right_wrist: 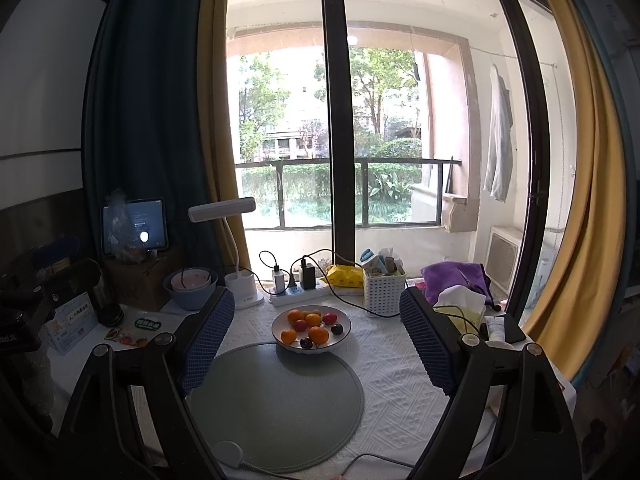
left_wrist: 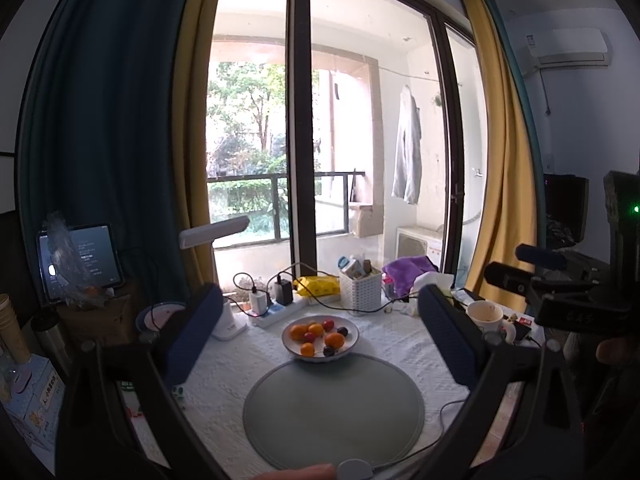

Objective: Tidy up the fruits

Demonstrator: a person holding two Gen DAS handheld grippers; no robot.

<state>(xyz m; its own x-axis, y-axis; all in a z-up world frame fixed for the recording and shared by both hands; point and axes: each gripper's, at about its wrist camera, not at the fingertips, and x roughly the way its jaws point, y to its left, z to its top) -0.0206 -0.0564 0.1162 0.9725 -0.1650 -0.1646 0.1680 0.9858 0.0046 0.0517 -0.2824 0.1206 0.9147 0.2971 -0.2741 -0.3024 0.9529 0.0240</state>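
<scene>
- The white bowl stood on the bench, which was covered by a white textured cloth, and touched the far edge of a round grey mat.
- In the bowl lay several oranges, small red fruits and dark plums, loosely mixed together.
- The left gripper hung above the near side of the mat, its blue-padded fingers standing wide apart and holding nothing; the bowl showed between them, farther ahead and well apart from the pads.
- The right gripper was likewise spread wide and empty, with the bowl framed between its fingers and lying beyond the tips.
- In the left wrist view the right gripper's body showed at the right edge, well apart from the bowl.
- The mat gave bare, open room in front of the bowl.
- Behind the bowl the space was crowded: a power strip with chargers and trailing cables, a white lattice basket, a yellow packet and a desk lamp.
- To the right stood a tissue box and a purple cloth; to the left, stacked bowls.
- A cup sat near the bench's right edge.
- A cable ran across the near right corner of the cloth.
</scene>
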